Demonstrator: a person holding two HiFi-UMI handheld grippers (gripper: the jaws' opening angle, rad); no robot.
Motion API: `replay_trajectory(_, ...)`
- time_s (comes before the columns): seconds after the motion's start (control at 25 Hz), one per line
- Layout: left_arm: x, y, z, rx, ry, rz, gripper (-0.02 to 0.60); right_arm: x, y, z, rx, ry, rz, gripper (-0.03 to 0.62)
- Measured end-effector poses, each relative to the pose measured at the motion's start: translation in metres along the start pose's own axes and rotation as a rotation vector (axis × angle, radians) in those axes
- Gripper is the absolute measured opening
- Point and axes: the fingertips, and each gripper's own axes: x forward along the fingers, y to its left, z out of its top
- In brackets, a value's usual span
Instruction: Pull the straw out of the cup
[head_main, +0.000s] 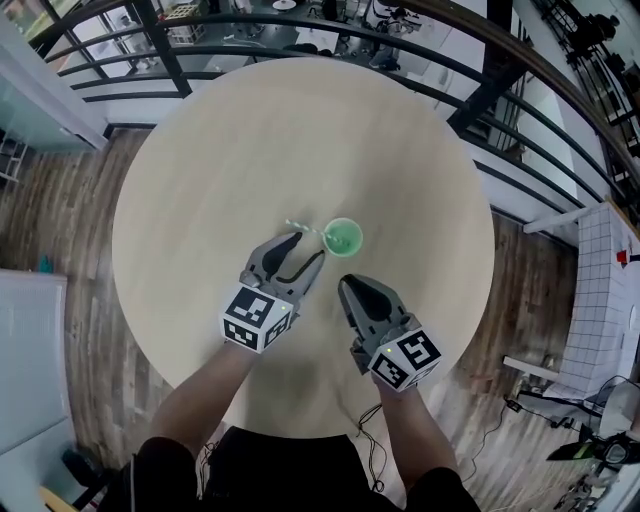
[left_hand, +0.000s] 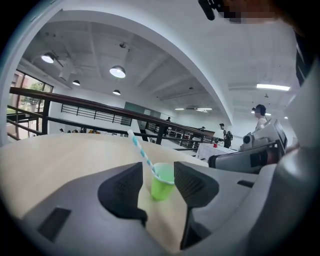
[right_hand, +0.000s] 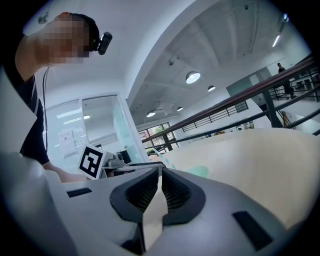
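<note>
- Head view: a round, pale wooden worktop (head_main: 200, 180) carries a small green cup (head_main: 343, 237), standing upright with its mouth up, a little nearer the person than the middle of the top.
- A straw (head_main: 305, 228) stands in the cup. Its lower end is inside the cup, and its long axis slants up over the rim toward the upper left of this view, with the free end out beyond the cup.
- Left gripper view: the straw (left_hand: 141, 152), striped blue and white, leans left at a clear tilt, neither upright nor flat. The cup (left_hand: 161, 187) holds its foot.
- Left tongs (head_main: 305, 250): the jaws stand wide apart with nothing pressed between them. In the left gripper view the left tongs (left_hand: 158, 184) frame the cup, which sits beyond the pads without touching them. From above, the tips lie just short of the cup, at its near-left side, below the straw's free end.
- Right tongs (head_main: 350, 285): they lie near the cup on the person's side, apart from it. In the right gripper view the right tongs (right_hand: 160, 187) have their ribbed pads closed together at the tips, holding nothing, and the cup (right_hand: 199, 171) shows pale green past them.
- Dark railings (head_main: 330, 35) curve round the far edge of the worktop.
</note>
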Motion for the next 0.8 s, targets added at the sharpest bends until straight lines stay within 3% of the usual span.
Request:
replay_trajectory(0.44,0.028,0.01,-0.005,-0.037,0.003,-0.032,0.178,0.002,-0.004,-0.003,0.014,-0.005,0.004,0.025)
replay_trajectory(0.6,0.031,0.013,-0.006,-0.045,0.006,-0.028,0.086,0.001,-0.005,-0.008,0.03,0.006,0.0,0.026)
replay_trajectory(0.8,0.034,0.009,-0.004,-0.042,0.005,-0.046,0.05,-0.003,-0.01,-0.011,0.034,0.011,-0.015,0.026)
